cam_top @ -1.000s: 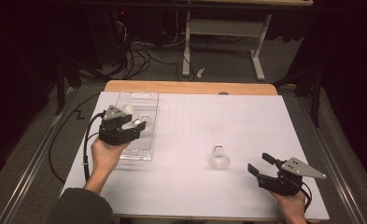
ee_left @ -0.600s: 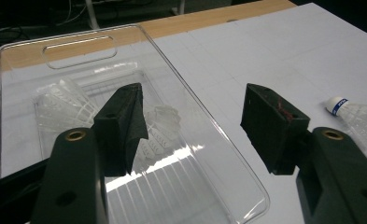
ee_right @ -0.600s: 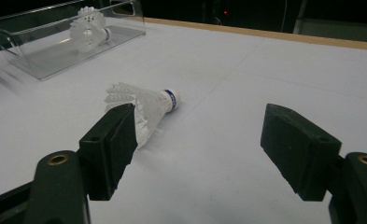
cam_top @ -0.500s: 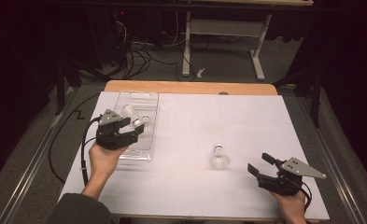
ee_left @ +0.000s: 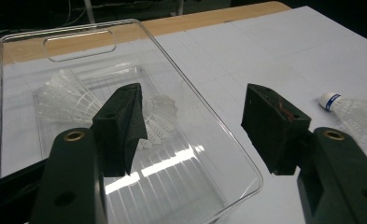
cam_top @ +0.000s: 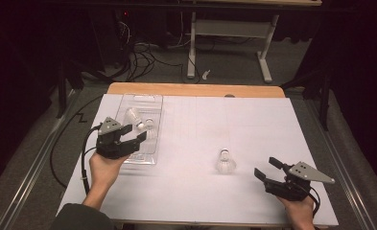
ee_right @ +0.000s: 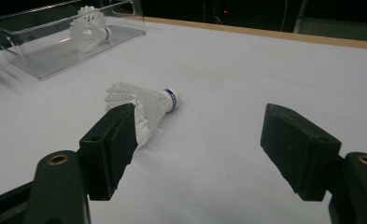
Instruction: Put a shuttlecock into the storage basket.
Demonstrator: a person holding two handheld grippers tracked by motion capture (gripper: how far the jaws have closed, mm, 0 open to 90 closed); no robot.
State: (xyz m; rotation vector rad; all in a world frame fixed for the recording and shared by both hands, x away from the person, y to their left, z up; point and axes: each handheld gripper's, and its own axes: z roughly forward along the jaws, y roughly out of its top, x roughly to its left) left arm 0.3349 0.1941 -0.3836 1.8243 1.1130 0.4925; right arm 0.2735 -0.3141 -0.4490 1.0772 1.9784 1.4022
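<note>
**A:** Which tongs are better placed for the loose white feathered shuttlecock with the blue-banded cork point(cam_top: 225, 161)?

**B:** The right tongs point(cam_top: 265, 169), I'd say. The shuttlecock lies on the white-covered table point(cam_top: 215, 201) just ahead of them and a little toward their left jaw. In the right gripper view it point(ee_right: 141, 109) sits close beyond the left pad, apart from it and not touching.

**A:** And their state?

**B:** Released, with the jaws spread wide and nothing between them.

**A:** How does its long axis run?

**B:** On its side, slanting across the line of those tongs: the cork end points away and toward their right, and the feather skirt comes back toward the left jaw. Judging from that, a short reach forward and to the left would set the jaws astride it, closing across the skirt or the cork rather than along the length.

**A:** What about the left tongs point(cam_top: 140, 137)?

**B:** Also released and empty. They hover over the near end of the clear plastic rectangular tray point(cam_top: 126, 102), well apart from the loose shuttlecock, which lies off past their right jaw point(ee_left: 354, 112).

**A:** Anything in the tray?

**B:** Two more white shuttlecocks point(ee_left: 74, 100) lie in it, ahead of the left tongs toward its far end.
</note>
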